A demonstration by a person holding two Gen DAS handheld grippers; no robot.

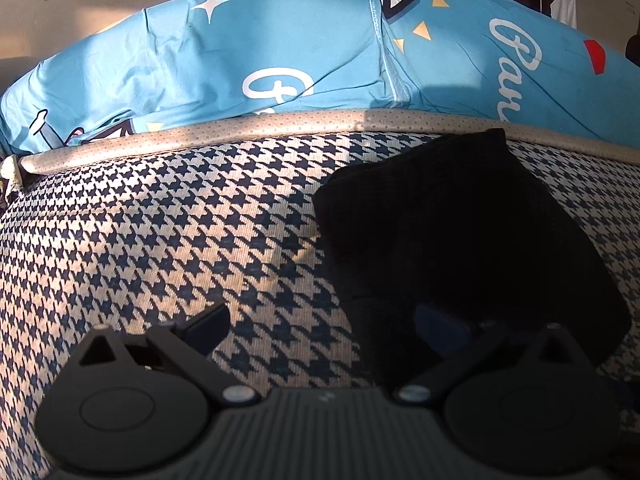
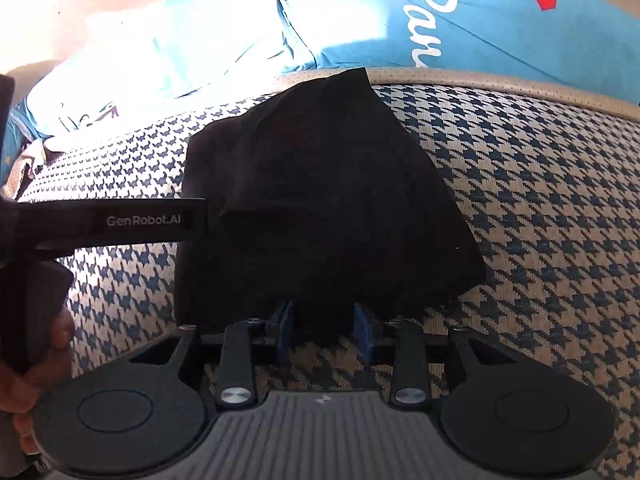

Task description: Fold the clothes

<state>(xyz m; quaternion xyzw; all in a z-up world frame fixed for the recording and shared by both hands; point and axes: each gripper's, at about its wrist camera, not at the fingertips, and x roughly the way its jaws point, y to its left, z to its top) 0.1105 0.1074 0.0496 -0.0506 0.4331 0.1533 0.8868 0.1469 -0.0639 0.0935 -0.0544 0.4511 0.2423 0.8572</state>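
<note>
A folded black garment (image 1: 460,232) lies on the houndstooth surface (image 1: 160,232), its far corner touching the grey piping. My left gripper (image 1: 324,322) is open wide just off the garment's near left corner; its right finger (image 1: 440,326) lies against the dark cloth and nothing is held. In the right wrist view the black garment (image 2: 320,200) fills the centre. My right gripper (image 2: 324,320) is open, its blue pads (image 2: 286,322) apart, and the garment's near edge drapes over their tips. The left gripper's black housing (image 2: 120,222) reaches in from the left to the garment's side.
A blue printed pillow (image 1: 280,52) lies behind the grey piped edge (image 1: 240,130). Houndstooth surface (image 2: 540,220) spreads to the right of the garment. A hand (image 2: 36,364) holds the left gripper at the lower left. Strong sunlight washes out the pillow (image 2: 200,40).
</note>
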